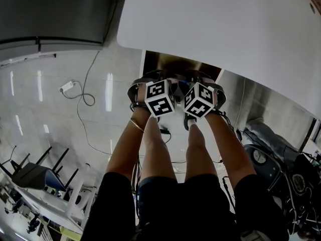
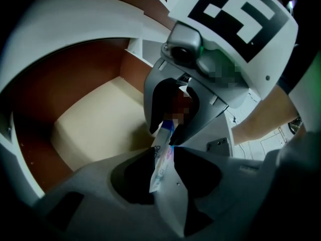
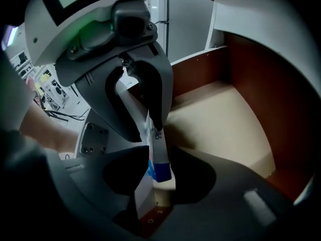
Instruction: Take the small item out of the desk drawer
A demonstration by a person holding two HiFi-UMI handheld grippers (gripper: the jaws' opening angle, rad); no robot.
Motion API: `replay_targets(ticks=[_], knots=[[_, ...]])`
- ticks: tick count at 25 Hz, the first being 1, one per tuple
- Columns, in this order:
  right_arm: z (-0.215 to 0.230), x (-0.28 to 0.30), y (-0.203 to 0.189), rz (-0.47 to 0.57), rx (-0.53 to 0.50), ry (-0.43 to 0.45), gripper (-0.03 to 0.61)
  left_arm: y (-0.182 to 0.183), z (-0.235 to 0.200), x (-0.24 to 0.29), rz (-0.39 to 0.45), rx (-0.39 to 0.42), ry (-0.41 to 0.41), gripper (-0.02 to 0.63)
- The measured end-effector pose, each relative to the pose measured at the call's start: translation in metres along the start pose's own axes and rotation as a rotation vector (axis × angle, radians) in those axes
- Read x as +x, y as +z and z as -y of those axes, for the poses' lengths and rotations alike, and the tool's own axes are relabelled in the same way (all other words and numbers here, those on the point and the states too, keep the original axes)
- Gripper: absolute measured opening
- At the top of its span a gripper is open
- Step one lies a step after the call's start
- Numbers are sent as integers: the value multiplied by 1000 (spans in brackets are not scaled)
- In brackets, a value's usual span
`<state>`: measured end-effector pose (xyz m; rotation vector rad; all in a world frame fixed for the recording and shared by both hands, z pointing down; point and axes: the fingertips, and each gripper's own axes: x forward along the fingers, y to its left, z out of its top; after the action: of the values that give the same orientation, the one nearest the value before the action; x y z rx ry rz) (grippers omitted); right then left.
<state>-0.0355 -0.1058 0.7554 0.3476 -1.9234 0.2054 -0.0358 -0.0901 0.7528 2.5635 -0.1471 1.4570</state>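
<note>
The drawer (image 1: 176, 67) stands pulled out under the white desk top (image 1: 225, 24); its beige floor (image 2: 95, 119) looks bare. Both grippers hover above it, tips facing each other, under their marker cubes (image 1: 160, 98) (image 1: 199, 100). A small white packet with a blue end (image 3: 159, 167) hangs in the air between them. Its white end (image 2: 158, 172) sits in my left gripper (image 2: 163, 147), whose jaws look closed on it. The blue end lies between the jaws of my right gripper (image 3: 159, 148), which stand apart.
The drawer has red-brown wooden walls (image 3: 261, 84). On the tiled floor lie a power strip with its cable (image 1: 67, 87), a dark chair (image 1: 35, 174) at lower left, and dark equipment (image 1: 281, 164) at right. The person's legs (image 1: 175, 159) are below the grippers.
</note>
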Motion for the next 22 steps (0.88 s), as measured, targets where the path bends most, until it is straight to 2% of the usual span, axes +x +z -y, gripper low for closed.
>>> replay_targets(ticks=[10,12,22], knots=[[0,16,1,-31,-49,25,143,-2,-5,-1,13,-8,-13,90],[1,16,0,-33,-53,29,122,-1,-6,-2,13,-11,-15,81],[-12,16,-2,-52,-128,18,110,-5,-1,-4,20,-45,13,26]])
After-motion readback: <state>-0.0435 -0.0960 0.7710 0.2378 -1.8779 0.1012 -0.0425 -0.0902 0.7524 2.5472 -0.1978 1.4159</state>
